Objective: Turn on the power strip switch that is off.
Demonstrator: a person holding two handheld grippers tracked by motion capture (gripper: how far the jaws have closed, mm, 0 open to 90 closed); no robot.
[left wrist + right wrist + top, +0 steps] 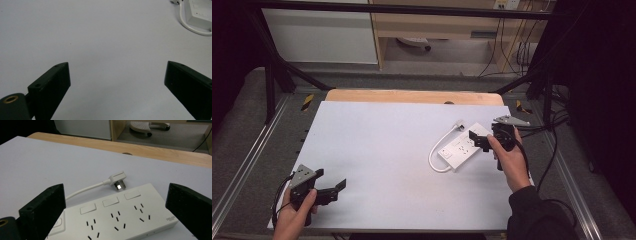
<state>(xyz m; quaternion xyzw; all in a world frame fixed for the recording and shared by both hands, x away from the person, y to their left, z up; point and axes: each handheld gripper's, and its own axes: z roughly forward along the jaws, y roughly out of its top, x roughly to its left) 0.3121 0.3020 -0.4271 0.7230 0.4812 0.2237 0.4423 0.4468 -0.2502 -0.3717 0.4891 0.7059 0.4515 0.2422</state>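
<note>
Inspection finds the work at its opening stage, with nothing yet grasped. The white plastic three-outlet power strip (463, 146) lies flat on the right half of the white-covered bench (382, 150), its outlet face up and three rocker switches in a row above the sockets. Its white cord (436, 152) loops out from one end and curls back along the strip to the white moulded plug (117, 180), which rests loose on the bench just beyond the strip's far long side, prongs exposed and inserted in no socket.

The right tool (479, 139) sits directly at the strip. In the right gripper view its two black jaws stand wide apart, one on either side of the strip's body, and hold nothing; whether either jaw touches the casing cannot be told. The left tool (334, 190) is low near the front left corner of the bench, well apart from the strip, jaws likewise spread and empty over bare surface.

Assessment: the approach by the right tool appears complete or nearly so. Closing on the strip or plug, any lift or repositioning, and any plugging-in all remain to be done. The left tool has no evident part in the work yet.
</note>
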